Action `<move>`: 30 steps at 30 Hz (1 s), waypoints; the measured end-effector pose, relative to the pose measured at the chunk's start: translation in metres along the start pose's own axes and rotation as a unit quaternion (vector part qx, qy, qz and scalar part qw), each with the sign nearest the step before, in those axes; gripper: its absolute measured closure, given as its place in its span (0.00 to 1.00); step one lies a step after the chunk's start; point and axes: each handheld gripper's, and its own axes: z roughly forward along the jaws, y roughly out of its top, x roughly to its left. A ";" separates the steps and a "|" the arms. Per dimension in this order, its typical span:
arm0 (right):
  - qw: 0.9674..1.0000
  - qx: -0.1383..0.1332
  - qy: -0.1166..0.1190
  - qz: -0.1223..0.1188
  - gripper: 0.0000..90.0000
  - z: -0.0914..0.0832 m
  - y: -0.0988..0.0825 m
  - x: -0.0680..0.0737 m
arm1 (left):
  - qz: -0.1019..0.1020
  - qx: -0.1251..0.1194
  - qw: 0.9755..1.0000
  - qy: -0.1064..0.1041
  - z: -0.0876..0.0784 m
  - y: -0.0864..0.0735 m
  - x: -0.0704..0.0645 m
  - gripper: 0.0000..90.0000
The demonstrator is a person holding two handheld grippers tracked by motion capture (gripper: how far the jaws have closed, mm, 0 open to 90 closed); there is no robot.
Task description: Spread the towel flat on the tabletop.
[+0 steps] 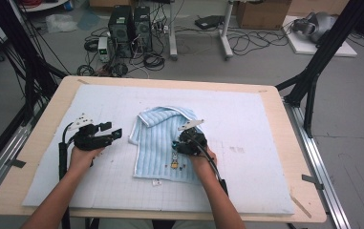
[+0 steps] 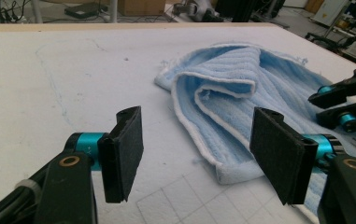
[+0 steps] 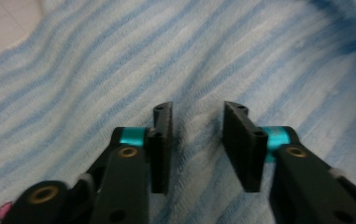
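A: Towel (image 1: pixel 163 143) status? Material first.

B: Terry cloth, light blue, ribbed in stripes, white piped hem. Lies mid-table on the white foam mat (image 1: pixel 246 119), which has a faint printed grid. Far corner is folded back over itself into a soft hump; near part lies flat. Small cartoon print (image 1: pixel 175 161) near the bottom edge, small white tag (image 1: pixel 156 182) sticking out just below the hem.

A: Left gripper (image 1: pixel 115 132)?

B: Over bare mat just left of the towel's left hem, not touching it. Jaws spread wide, nothing between them. Pads (image 2: pixel 122 156) are flat black rectangles, felt-like, on teal collars.

A: Right gripper (image 1: pixel 182 144)?

B: Over the towel's right half, pointing down at the cloth. In the right gripper view the jaws stand a narrow gap apart, ribbed fabric visible through the gap, no fold pinched between the pads (image 3: pixel 241 144). Not gripping. That view is blurred.

A: Edges, clearance?

B: Towel's left hem is exposed and slightly lifted at the near-left corner in the left gripper view. Wide open mat on the right and far side. Plywood tabletop (image 1: pixel 50 119) rims the mat on all sides. The two grippers are well apart, with the towel's left half between them.
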 end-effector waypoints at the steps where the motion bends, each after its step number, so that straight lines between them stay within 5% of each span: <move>1: 1.000 0.002 0.009 0.000 0.91 -0.001 0.000 -0.001 | 0.001 0.000 1.000 0.001 0.000 0.000 0.000 0.39; 5: 0.998 -0.020 0.052 -0.007 0.94 -0.012 0.000 0.000 | -0.003 -0.001 1.000 0.003 0.000 0.000 0.000 0.39; 10: 0.990 -0.060 0.123 -0.027 0.94 -0.038 -0.003 0.008 | -0.001 0.005 1.000 0.003 0.000 -0.001 0.001 0.40; 20: 0.978 -0.025 0.196 -0.067 0.94 -0.068 -0.037 0.024 | -0.003 0.005 1.000 0.007 -0.001 -0.001 0.003 0.40; 25: 0.976 0.006 0.202 -0.077 0.89 -0.074 -0.050 0.027 | -0.004 0.005 1.000 0.009 0.000 -0.001 0.003 0.40; 30: 0.984 -0.064 0.161 -0.051 0.60 -0.075 -0.028 0.020 | -0.002 0.006 1.000 0.009 0.001 -0.002 0.002 0.40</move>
